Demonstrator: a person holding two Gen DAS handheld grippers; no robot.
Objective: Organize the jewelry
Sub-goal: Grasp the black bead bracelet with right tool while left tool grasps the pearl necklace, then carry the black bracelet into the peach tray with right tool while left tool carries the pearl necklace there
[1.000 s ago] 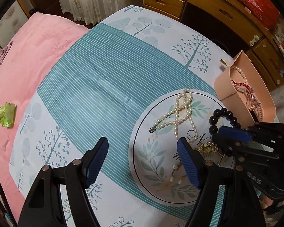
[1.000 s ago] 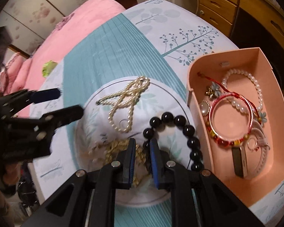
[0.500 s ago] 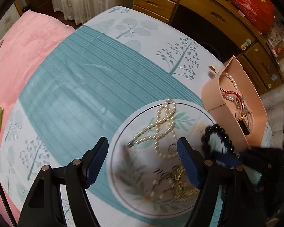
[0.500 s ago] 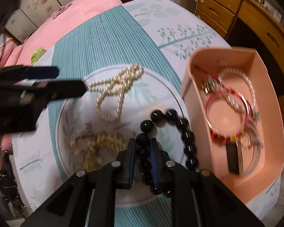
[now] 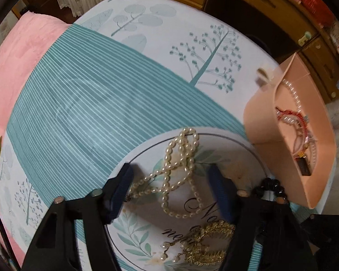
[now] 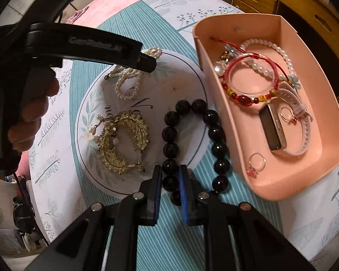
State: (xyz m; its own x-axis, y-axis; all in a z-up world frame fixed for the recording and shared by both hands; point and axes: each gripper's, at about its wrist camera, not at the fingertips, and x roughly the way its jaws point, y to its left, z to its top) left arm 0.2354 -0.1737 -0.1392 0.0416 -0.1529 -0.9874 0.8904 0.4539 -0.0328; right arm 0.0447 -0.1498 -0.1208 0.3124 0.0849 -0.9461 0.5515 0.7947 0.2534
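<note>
Your right tool (image 6: pixel 170 180) is clamped on the black bead bracelet (image 6: pixel 211 117), its blue pads pinching one bead at the near end of the loop; the rest of the loop lies on the cloth, touching the left wall of the pink tray (image 6: pixel 280 187). Your left tool (image 5: pixel 170 186) points straight down over the pearl necklace (image 5: pixel 180 158). Its jaws have just been closing, yet they stand apart with the looped strand between them and neither pad pressing on it. The necklace lies on the far part of the round white mat (image 6: pixel 169 79); the gold hair comb (image 6: pixel 124 142) lies on the mat's near left part. Inside the tray lie a red cord bracelet (image 6: pixel 250 76), a pearl bracelet (image 6: pixel 280 53), a watch (image 6: pixel 273 128) and a small ring (image 6: pixel 256 160). Everything rests on the teal-striped cloth (image 5: pixel 90 103) with its tree prints. Your left hand (image 6: pixel 31 113) wraps the tool's handle at the left edge.
</note>
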